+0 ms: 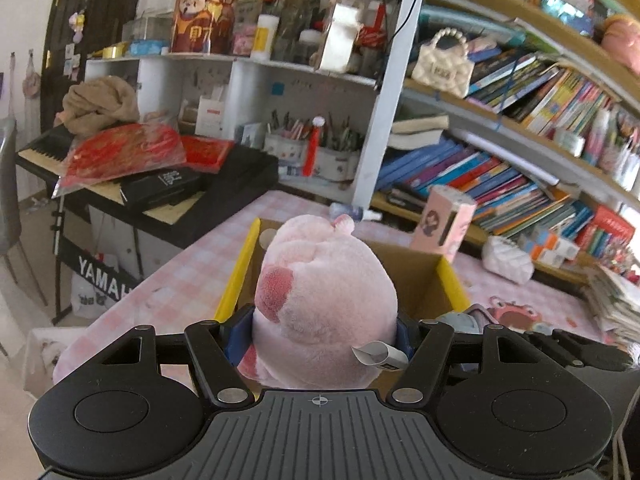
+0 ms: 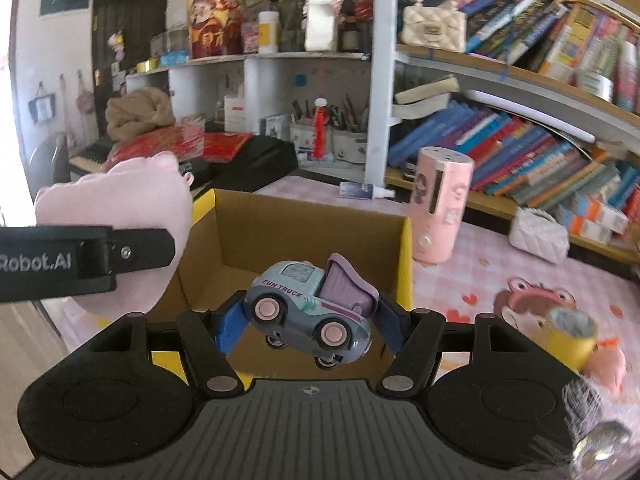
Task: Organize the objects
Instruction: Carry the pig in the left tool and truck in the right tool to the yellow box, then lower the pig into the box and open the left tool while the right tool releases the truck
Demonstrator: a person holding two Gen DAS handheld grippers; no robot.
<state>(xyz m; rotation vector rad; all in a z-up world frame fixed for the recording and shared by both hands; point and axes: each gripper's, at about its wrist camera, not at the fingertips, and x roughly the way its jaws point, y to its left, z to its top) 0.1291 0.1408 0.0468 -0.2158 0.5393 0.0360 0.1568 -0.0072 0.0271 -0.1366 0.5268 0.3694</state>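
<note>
Both hands are loaded and closing on the cardboard box [image 2: 304, 224], which sits open on the pink checked tabletop [image 2: 472, 276]; the left gripper [image 1: 324, 330] has its blue fingers [image 1: 236, 334] pressed into the sides of a pink plush toy [image 1: 324, 300], held just above the box's near left corner; the right gripper [image 2: 306, 326] has its fingers [image 2: 230, 330] clamped roughly half-open on a grey toy truck [image 2: 308, 308], which hangs tilted over the near edge of the box.

To land this well, I'd say bring each load fully past the yellow-edged rim before letting go; the plush is bulky and could catch the wall, so lower it toward the left side and drop the truck to the right, keeping the two grippers from bumping; release low so the truck doesn't bounce or roll out.

The count: one box; one plush in hand; one truck; out on the tabletop, one pink cylinder [image 2: 440, 208] just right of the box, one roll of yellow tape [image 2: 572, 336] near right, one small white quilted pouch [image 2: 540, 234] far right, one small bottle [image 2: 366, 191] lying beyond the box.
</note>
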